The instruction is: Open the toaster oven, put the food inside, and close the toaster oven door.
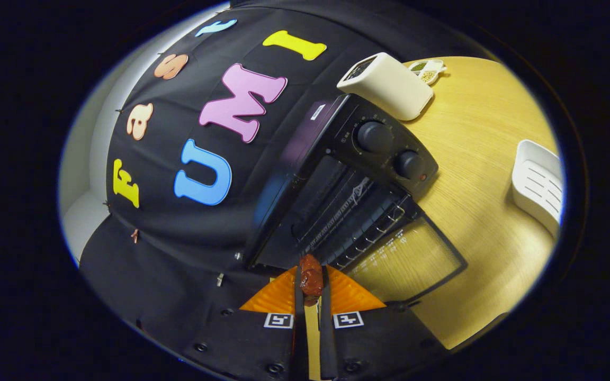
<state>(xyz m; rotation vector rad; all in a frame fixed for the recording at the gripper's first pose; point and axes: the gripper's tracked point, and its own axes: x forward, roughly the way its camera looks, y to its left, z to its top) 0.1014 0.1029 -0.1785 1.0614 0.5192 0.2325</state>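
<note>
Toaster oven, black, one unit, stands on the wooden desk against the booth wall; its glass door hangs fully open, the wire rack exposed inside. Two control knobs on its front panel. One piece of reddish-brown food is pinched between both fingers of the gripper, just ahead of the oven's opening. One white box-shaped appliance sits beyond the oven. One white slotted rack lies near the desk edge.
</note>
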